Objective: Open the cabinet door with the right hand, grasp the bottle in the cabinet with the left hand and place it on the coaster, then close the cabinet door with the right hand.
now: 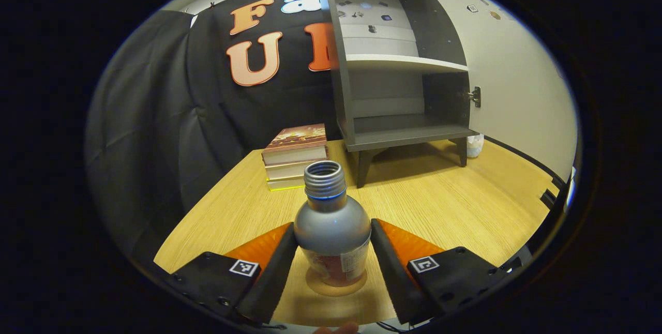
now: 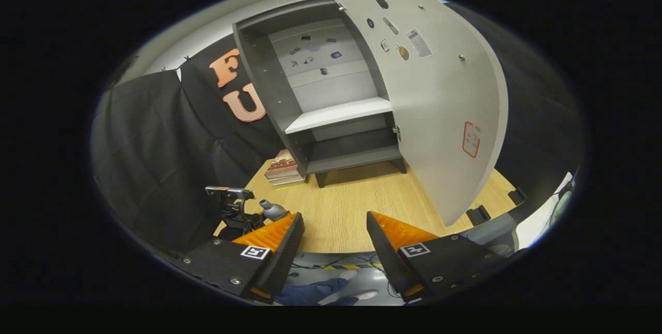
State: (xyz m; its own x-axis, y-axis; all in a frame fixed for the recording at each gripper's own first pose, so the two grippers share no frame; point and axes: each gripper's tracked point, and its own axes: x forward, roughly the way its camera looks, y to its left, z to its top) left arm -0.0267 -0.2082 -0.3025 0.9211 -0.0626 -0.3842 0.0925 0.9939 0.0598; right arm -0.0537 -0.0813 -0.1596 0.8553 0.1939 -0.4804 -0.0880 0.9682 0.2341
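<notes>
I had the bottle [image 1: 332,230] standing upright on the coaster [image 1: 336,285] near the front edge of the table [image 1: 445,205], with the left tongs [image 1: 333,251] set around its body. The fingers sat right against its sides, but I could not tell whether both were pressing or had just let go (the gap was too fine to read from the left gripper view). That was my main worry: if one finger clung while I drew back, the bottle would tip off the coaster, and its neck was uncapped, so anything inside could spill. Pulling out at a slant instead of straight back along the fingers would cause the same knock.

The right tongs [image 2: 335,241] hung wide and empty over the front of the table, well apart from the cabinet door [image 2: 445,111], which stood swung fully out. The cabinet [image 1: 403,91] showed bare shelves. To my mind only the release and the closing remained. In the right gripper view the left device and the bottle top [image 2: 269,209] showed low on the left, so a sweep toward the door had to stay clear of them. Pushing the door hard near its hinge [image 1: 474,96] might shove the light cabinet along the table toward the stack of books [image 1: 297,155] beside it.
</notes>
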